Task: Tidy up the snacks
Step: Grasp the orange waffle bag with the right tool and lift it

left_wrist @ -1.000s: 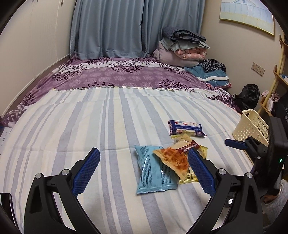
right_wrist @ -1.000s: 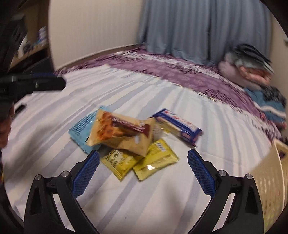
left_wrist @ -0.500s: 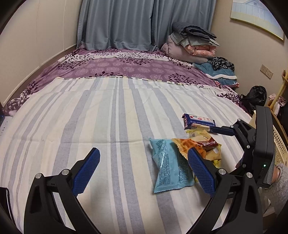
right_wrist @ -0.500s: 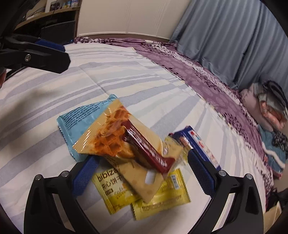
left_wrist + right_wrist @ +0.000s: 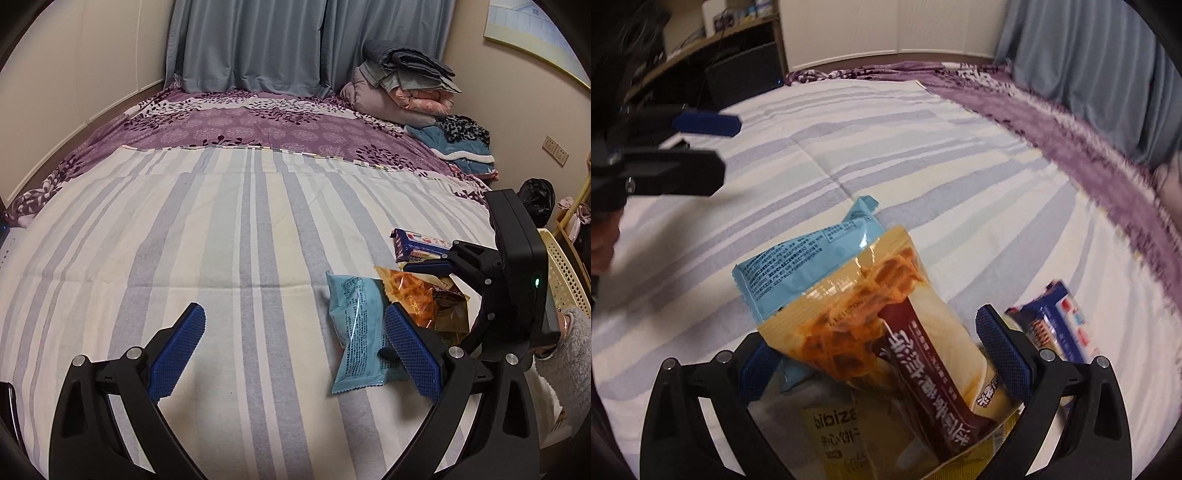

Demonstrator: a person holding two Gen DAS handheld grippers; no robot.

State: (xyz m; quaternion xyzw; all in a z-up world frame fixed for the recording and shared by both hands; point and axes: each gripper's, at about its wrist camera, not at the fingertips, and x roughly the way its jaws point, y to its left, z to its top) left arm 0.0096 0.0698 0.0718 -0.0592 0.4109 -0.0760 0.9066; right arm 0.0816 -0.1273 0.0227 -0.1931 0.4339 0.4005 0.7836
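1. In the left wrist view we see the left gripper [image 5: 293, 349] nearest the camera, its blue-padded jaws spread wide above the striped bedsheet [image 5: 229, 236] with nothing between them.
2. In the right wrist view we see the right gripper [image 5: 882, 354] likewise spread wide; the waffle packet [image 5: 886, 332] lies between its fingers, but we cannot tell whether either pad touches it.
3. Just beyond the left gripper's right finger lies the light blue packet [image 5: 360, 328], flat on the sheet; the right wrist view shows it [image 5: 809, 266] tucked partly beneath the waffle packet.
4. Under the waffle packet we note a yellow packet [image 5: 842, 435] printed "bibiza", lowest in the pile and nearest the right wrist camera.
5. In the left wrist view the waffle packet [image 5: 413, 299] overlaps the right edge of the light blue packet, with the right gripper [image 5: 443, 291] reaching in from the right around it.
6. Just past the pile sits the dark blue biscuit packet [image 5: 417, 245]; in the right wrist view it [image 5: 1056, 325] appears blurred, right of that gripper's right finger.
7. At the right edge we see a cream perforated basket [image 5: 565, 273], partly hidden behind the right gripper's body.
8. Farther off, the sheet gives way to a purple floral bedspread [image 5: 258, 129].
9. Farthest, folded bedding [image 5: 406, 88] is stacked at the right, before blue-grey curtains [image 5: 251, 44].
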